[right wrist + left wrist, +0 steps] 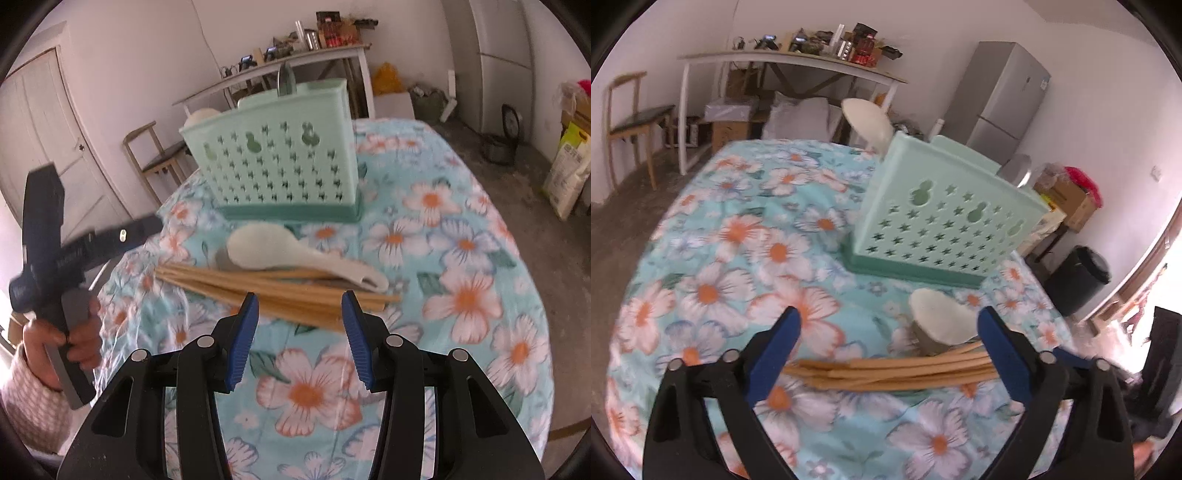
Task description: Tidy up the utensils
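A mint-green utensil holder (945,221) (273,162) with star holes stands on the floral table. A white spoon (868,122) and a metal spoon (1015,171) stick out of it. In front of it lie a white rice spoon (942,321) (266,247), a grey metal spoon (221,258) partly under it, and a bundle of wooden chopsticks (886,373) (258,284). My left gripper (890,317) is wide open, its fingers straddling the chopsticks' length. My right gripper (299,297) is open just above the chopsticks, pads off them. A hand (74,339) holds the left gripper (99,199) at the table's left edge.
The round table's cloth (738,240) drops off at the edges on all sides. Beyond it are a wooden chair (631,122), a cluttered white side table (790,59), a fridge (1004,99), a black bin (1078,277) and boxes on the floor.
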Available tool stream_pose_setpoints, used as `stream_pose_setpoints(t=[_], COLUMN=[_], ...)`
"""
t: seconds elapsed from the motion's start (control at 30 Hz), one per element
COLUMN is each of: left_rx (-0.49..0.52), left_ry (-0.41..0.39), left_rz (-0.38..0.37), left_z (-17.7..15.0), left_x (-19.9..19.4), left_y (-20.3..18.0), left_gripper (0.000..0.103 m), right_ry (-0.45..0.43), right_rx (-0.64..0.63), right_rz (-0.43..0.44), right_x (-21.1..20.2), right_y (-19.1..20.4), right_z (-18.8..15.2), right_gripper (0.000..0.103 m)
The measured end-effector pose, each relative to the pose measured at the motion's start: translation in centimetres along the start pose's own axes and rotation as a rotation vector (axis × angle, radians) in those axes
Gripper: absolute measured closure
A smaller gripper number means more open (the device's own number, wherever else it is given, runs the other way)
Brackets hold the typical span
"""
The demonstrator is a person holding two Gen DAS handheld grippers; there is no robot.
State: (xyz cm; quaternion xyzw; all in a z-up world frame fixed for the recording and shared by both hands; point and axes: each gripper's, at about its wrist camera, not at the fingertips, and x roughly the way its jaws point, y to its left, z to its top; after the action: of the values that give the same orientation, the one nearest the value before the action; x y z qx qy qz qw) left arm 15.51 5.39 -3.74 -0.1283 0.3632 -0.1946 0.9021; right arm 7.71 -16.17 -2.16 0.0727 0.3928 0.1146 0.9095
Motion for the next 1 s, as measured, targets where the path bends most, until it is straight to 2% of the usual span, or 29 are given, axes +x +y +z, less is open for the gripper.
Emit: stream_pose_setpoints(t=[0.03,0.1,0.23,0.4,0.5,0.57,0.7,0.9,1.0], left_rx=[-0.025,-0.061,-0.104,-0.155,-0.182,-0.195,-0.188,-0.184,-0.188], left_ry=[0.016,0.054,0.126,0.2,0.223,0.217,0.192,0.24,0.249], left_rz=[-0.029,-0.083,-0.143,-0.107,-0.111,-0.119,-0.095,-0.056,-0.066], left_z=[0.3,0.7,1.1,1.3,1.4,1.4,1.2,0.0,-0.7], left_x=[0.5,1.6,3.9,6.6,7.2,7.1,5.8,5.8,5.5], left_y=[0.1,0.1,-0.2,0.0,0.1,0.1,0.5,1.1,1.0], left_gripper=[0.016,0.027,0.042,0.06,0.065,0.068,0.084,0.093,0.093], right_ry=[-0.002,-0.012,-0.011,0.0,0.001,0.001,-0.006,0.003,-0.004], right_rx=[0.005,0.025,0.045,0.073,0.094,0.104,0.117,0.125,0.122], right_rz=[0.002,0.017,0.04,0.062,0.068,0.073,0.084,0.104,0.104], right_x=[0.0,0.0,-0.1,0.0,-0.1,-0.2,-0.3,0.0,-0.3], right_y=[-0.2,-0.5,-0.9,-1.7,-2.4,-2.7,-3.1,-3.4,-3.4], right_z=[-0.3,-0.2,-0.7,-1.0,-1.2,-1.2,-1.3,-0.9,-0.6], right_gripper=[0.057,0.056,0.055,0.055,0.055,0.055,0.055,0.055,0.055])
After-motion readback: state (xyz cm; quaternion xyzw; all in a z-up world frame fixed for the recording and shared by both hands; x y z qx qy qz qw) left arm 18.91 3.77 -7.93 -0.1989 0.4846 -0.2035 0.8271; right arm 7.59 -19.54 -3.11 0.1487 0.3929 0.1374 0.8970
